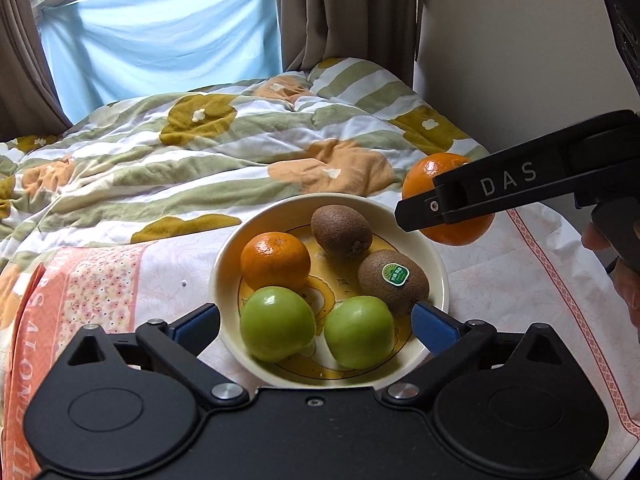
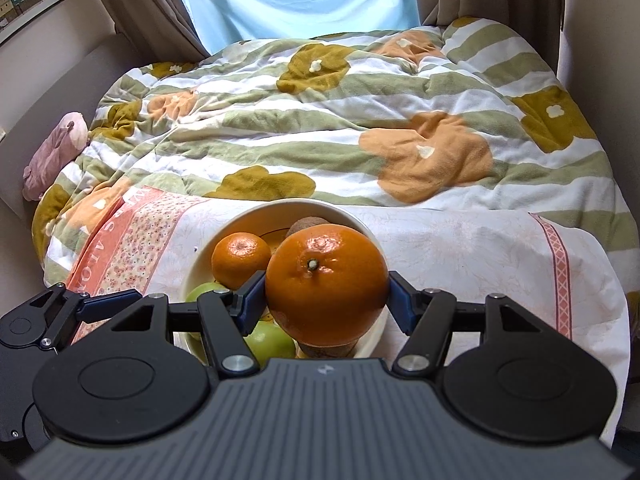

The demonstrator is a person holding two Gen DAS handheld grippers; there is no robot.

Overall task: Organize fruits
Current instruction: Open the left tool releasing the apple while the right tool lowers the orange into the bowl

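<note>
Right gripper (image 2: 326, 294) is seen clamped on a large orange (image 2: 326, 280), stem end toward the camera, held above the near right rim of the bowl (image 1: 434, 256). Free space is judged to lie forward and left, between the kiwis (image 1: 340, 230) and the mandarin (image 1: 275, 260). Left gripper (image 1: 316, 320) is spread, holding nothing, straddling the bowl's near edge.

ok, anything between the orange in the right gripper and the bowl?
Nothing visible blocks it. The right gripper holds the big orange beside the bowl rim, open air between. Inside, the small orange, two kiwis and two green apples leave little free room.
</note>
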